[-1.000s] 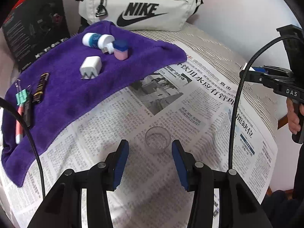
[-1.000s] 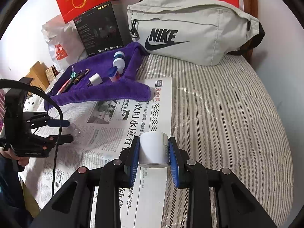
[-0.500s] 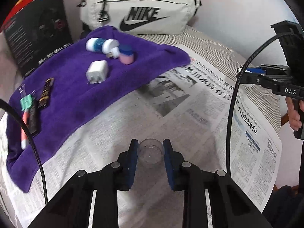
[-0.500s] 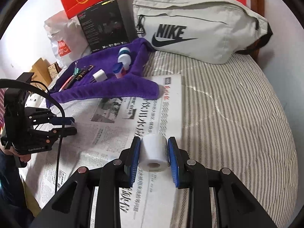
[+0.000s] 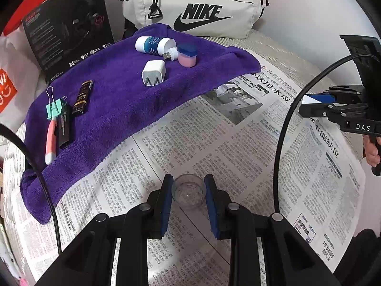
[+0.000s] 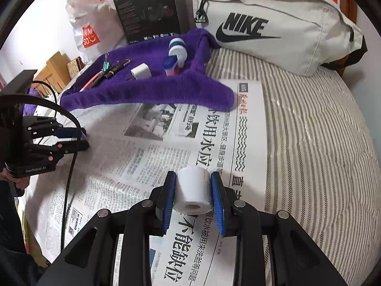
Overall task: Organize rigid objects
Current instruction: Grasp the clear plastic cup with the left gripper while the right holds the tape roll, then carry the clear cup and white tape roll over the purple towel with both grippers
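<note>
My left gripper [image 5: 188, 190] is shut on a small clear plastic cup [image 5: 188, 193] over the newspaper [image 5: 238, 143]. My right gripper [image 6: 192, 190] is shut on a white paper roll [image 6: 192, 191], held above the newspaper [image 6: 166, 155]. A purple towel [image 5: 114, 100] carries a white charger [image 5: 153, 72], a white-and-blue bottle [image 5: 154, 45], a pink jar with a blue lid [image 5: 187, 55], a USB stick [image 5: 170, 54], a black lighter [image 5: 82, 97], a green binder clip [image 5: 55, 108] and a pink pen [image 5: 51, 140]. The right gripper also shows in the left wrist view [image 5: 316, 104].
A grey Nike bag [image 5: 195, 7] lies behind the towel on the striped bed [image 6: 309, 143]. A black box [image 5: 69, 28] and a white shopping bag [image 6: 92, 33] stand at the back left. The left gripper also shows in the right wrist view [image 6: 78, 138].
My left gripper has closed on the clear cup and carried it toward the towel. My right gripper has carried the paper roll forward.
</note>
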Motion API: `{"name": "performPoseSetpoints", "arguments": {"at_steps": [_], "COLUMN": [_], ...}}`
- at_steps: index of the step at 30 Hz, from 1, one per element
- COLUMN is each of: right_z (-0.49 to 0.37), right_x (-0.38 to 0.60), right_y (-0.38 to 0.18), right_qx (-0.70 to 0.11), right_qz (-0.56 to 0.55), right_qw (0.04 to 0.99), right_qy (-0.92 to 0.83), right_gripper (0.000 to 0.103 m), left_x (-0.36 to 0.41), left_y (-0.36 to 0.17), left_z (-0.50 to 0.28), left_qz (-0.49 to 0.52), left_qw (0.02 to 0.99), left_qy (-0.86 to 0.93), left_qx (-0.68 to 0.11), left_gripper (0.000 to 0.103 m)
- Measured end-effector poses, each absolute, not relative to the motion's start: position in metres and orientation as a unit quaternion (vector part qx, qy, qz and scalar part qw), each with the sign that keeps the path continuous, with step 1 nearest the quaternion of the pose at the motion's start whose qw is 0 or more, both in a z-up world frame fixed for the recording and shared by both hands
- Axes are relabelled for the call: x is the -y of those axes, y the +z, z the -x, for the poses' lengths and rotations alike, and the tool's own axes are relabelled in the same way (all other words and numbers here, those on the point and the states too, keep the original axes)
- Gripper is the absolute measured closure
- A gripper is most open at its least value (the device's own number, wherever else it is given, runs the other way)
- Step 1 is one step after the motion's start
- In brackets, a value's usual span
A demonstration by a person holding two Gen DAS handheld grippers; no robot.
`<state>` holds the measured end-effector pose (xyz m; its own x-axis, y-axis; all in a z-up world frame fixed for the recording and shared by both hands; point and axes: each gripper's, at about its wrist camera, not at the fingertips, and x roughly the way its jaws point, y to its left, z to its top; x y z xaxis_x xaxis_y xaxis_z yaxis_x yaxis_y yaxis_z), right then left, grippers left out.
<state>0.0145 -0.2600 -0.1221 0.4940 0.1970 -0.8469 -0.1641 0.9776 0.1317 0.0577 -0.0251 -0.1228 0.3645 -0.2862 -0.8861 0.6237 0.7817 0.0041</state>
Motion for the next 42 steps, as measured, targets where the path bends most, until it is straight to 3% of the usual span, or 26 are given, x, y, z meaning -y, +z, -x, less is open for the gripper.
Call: {"name": "performPoseSetpoints", "arguments": {"at_steps": [16, 42], "right_z": [-0.028, -0.137], "right_x": [0.238, 0.183], "right_y": [-0.094, -0.062], "right_qx": [-0.463, -0.423], "right_qz": [0.007, 0.012], "right_qw": [0.876, 0.883], "right_qy": [0.138, 0.203], "right_gripper": [0.074, 0.074], "left_x": [-0.003, -0.071], "left_y": [-0.109, -0.075], "left_z": [-0.065, -0.122], "left_qz": [-0.134, -0.076], "left_qw": [0.818, 0.855], "left_qy": [-0.273, -0.209], "left_qx": [-0.488, -0.469], "left_gripper": [0.078, 0.078]}}
